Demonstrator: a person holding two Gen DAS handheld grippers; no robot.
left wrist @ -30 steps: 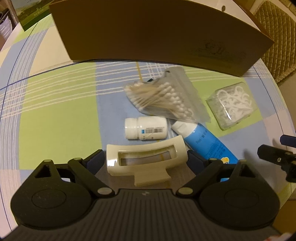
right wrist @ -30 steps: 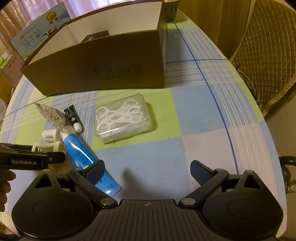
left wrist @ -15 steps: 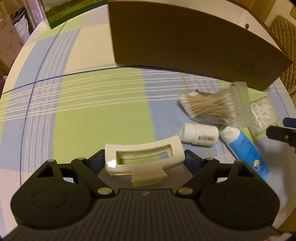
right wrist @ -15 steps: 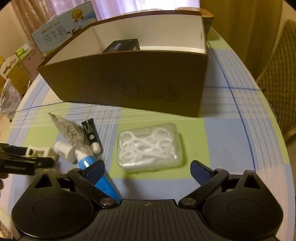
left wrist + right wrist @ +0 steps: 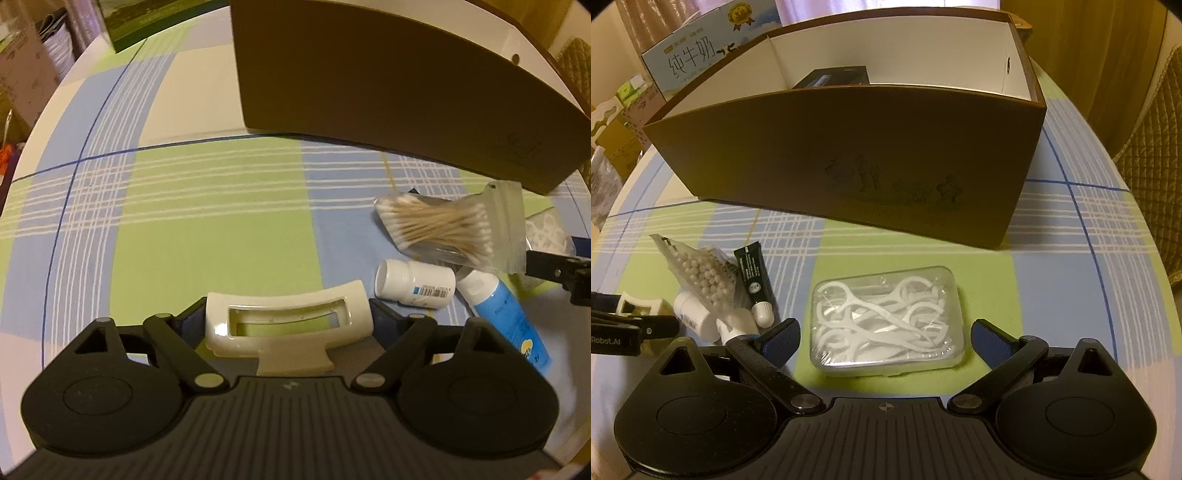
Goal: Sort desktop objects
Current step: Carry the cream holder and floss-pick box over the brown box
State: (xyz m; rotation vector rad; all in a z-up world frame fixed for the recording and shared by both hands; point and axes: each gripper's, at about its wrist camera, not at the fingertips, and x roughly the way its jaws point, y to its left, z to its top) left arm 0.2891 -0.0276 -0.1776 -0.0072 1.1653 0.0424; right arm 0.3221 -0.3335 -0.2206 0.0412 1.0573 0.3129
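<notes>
The left gripper (image 5: 288, 314) is clamped on the cream hair clip (image 5: 286, 319), gripped end to end and held clear of the checked tablecloth (image 5: 184, 221). The right gripper (image 5: 884, 338) stands wide, its fingers flanking the clear floss-pick case (image 5: 886, 321) without touching it. For a sound transfer, the clip should clear the near wall of the brown box (image 5: 849, 155) before release; the case calls for a centred, level pinch across its short sides.
</notes>
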